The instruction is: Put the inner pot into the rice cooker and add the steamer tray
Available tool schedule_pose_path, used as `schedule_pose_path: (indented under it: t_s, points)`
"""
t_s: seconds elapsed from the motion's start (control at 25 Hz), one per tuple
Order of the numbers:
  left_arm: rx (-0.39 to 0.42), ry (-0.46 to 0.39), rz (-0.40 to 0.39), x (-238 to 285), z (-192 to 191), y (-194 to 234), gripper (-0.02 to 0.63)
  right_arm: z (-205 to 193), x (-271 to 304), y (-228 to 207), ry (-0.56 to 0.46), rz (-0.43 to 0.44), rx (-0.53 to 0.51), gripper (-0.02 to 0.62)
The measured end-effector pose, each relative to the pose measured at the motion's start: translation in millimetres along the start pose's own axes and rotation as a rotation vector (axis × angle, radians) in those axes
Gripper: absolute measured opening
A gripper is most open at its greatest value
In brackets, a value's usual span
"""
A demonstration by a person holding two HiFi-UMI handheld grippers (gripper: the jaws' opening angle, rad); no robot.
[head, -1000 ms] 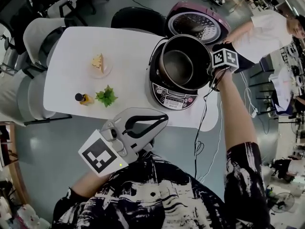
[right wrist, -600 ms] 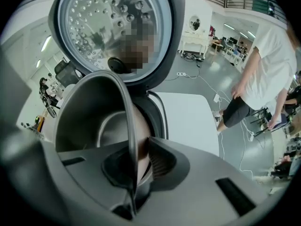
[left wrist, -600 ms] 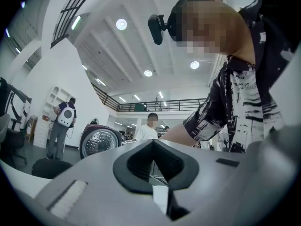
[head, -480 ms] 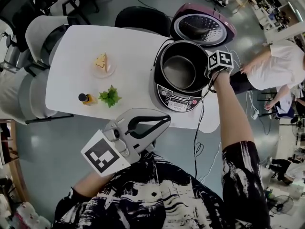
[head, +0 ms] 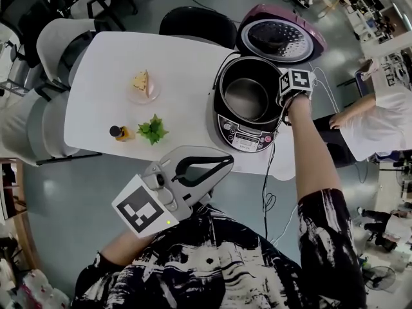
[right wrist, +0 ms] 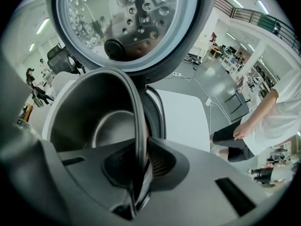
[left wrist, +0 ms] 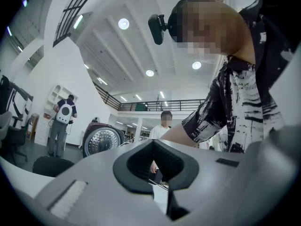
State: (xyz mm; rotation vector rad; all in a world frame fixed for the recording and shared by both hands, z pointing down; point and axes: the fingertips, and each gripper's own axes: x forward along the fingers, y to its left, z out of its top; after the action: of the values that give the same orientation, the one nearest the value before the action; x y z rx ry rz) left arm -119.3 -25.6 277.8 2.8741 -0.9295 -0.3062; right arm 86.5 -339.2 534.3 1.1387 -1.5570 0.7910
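While the right tool (head: 284, 103) clenches the near right rim of the pot (head: 246, 99), the pot sits inside the open cooker (head: 247, 134) at the right end of the white tabletop (head: 180, 63). Seen from the right gripper view, the right tool (right wrist: 140, 171) has its jaws pressed together on the thin dark rim, one inside the pot (right wrist: 89, 112) and one outside, with the cooker (right wrist: 158, 108) wall just beyond the outer jaw. Whether the pot is fully seated cannot be told. The tool points steeply down, its marker cube uppermost. Behind the cooker the lid (head: 280, 37) stands swung open, its perforated metal inner face turned up; in the right gripper view the lid (right wrist: 131, 18) fills the top of the frame.

The left tool (head: 226, 162) is held low and close to the person's patterned shirt, off the tabletop's near edge, pointing roughly level. Its jaws are clenched on nothing; the left gripper view shows the left tool (left wrist: 155, 192) with only the room beyond.

On the tabletop's left half lie a plate (head: 143, 85) with a wedge of cake, a small bottle (head: 117, 132) and, just beside it, a green sprig (head: 153, 129), all well apart from the cooker. A cable (head: 267, 179) hangs from the cooker's near side towards the floor.
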Motion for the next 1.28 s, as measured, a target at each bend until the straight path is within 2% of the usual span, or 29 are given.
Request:
schedule_pose_path:
  t_s: [0.32, 0.48, 0.6, 0.76, 1.0, 1.2, 1.28]
  points:
    - [-0.017, 0.002, 0.014, -4.7, -1.8, 7.1, 0.005, -6.5, 12.6, -1.7, 0.035, -0.071, -0.069, 0.005]
    - [-0.014, 0.000, 0.008, -3.9, -0.9, 7.2, 0.005, -7.7, 13.8, -0.2, 0.075, -0.114, -0.157, 0.014]
    - [-0.016, -0.006, 0.003, -2.4, 0.5, 5.9, 0.005, -8.3, 11.8, -1.5, 0.108, -0.179, -0.256, 0.030]
    - [-0.015, -0.009, -0.001, -2.1, 2.7, 3.9, 0.005, -10.5, 8.6, -3.0, 0.152, -0.247, -0.353, 0.091]
    - [-0.021, -0.003, -0.008, -2.8, 1.5, 1.6, 0.005, -11.8, 4.7, -11.3, 0.128, -0.233, -0.328, 0.132]
    - [-0.020, -0.004, -0.030, 4.7, 1.3, -4.3, 0.005, -10.3, -6.6, -11.2, 0.053, -0.142, -0.259, 0.138]
    - [-0.014, -0.002, -0.041, 10.6, 2.1, -7.8, 0.005, -5.8, -16.7, -7.9, -0.012, -0.082, -0.238, 0.138]
